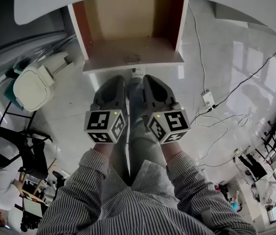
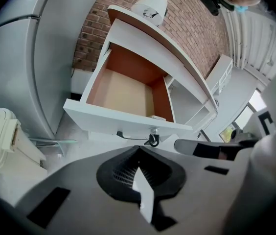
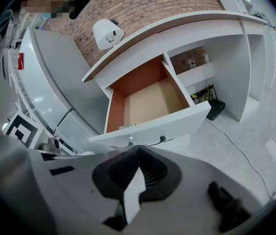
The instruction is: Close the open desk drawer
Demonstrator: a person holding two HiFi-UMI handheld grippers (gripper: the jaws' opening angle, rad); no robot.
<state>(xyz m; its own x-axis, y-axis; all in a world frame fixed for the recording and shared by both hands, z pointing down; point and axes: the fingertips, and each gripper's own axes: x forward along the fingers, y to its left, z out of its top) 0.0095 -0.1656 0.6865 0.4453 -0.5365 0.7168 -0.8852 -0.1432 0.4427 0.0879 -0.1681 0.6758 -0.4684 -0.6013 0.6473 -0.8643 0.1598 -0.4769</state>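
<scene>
The desk drawer (image 1: 128, 45) stands pulled out beneath the white desktop (image 1: 55, 4), and just short of its front panel the left gripper (image 1: 117, 80) and right gripper (image 1: 148, 79) hang side by side, each with jaws pressed together, gripping nothing.

drawer (image 1: 128, 50): white front, tan base, red-brown sides | wall (image 3: 143, 4): red brick | sleeves (image 1: 94, 173): grey-striped

Open drawer (image 1: 128, 31) fills the upper centre; floor (image 1: 74, 112) lies free beside it.
Its front panel (image 1: 133, 64) juts under the desk top (image 1: 45, 1). A cream bin (image 1: 30, 87) stands at left; cables (image 1: 215, 117) trail across the floor at right.
</scene>
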